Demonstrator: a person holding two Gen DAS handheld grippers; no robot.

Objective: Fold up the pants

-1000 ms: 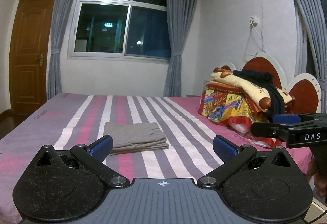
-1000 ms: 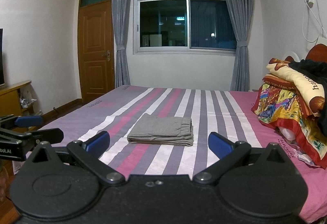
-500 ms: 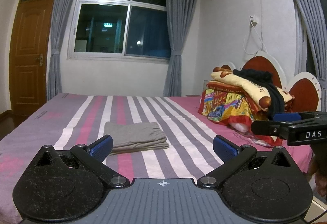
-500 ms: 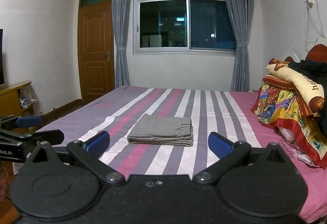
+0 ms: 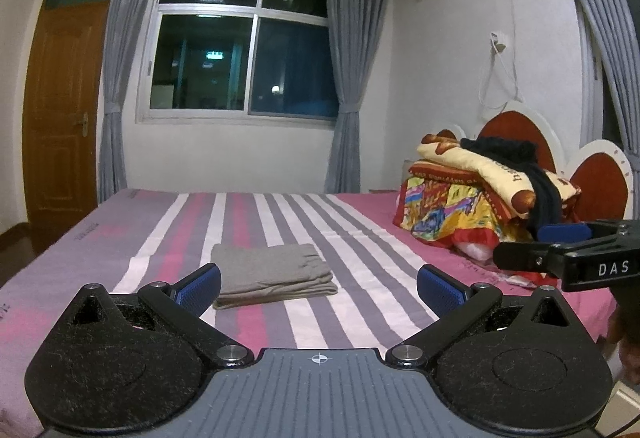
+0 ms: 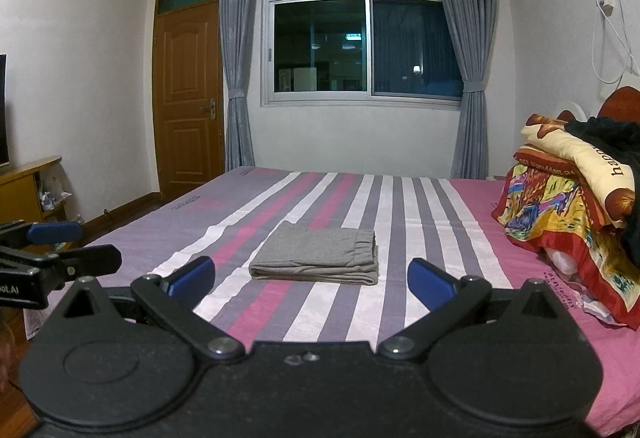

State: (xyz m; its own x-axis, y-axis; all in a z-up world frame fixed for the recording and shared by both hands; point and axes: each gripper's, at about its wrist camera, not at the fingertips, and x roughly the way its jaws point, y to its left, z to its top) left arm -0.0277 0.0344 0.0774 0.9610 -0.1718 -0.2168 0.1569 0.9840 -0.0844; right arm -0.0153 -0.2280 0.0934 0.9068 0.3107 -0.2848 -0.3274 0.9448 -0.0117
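the folded grey pants (image 6: 316,256) are lying mid-bed (image 6: 420,206), long axis crosswise, ahead of both tongs; the left gripper (image 5: 318,284) and right gripper (image 6: 310,278) are hovering released, empty, equally near.

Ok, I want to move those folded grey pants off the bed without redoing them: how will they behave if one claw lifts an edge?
The grey pants are soft layered cloth, so they will probably sag and unfold if lifted by one edge. They look light. On the striped bed sheet, pushing would likely bunch the layers rather than slide the stack whole.
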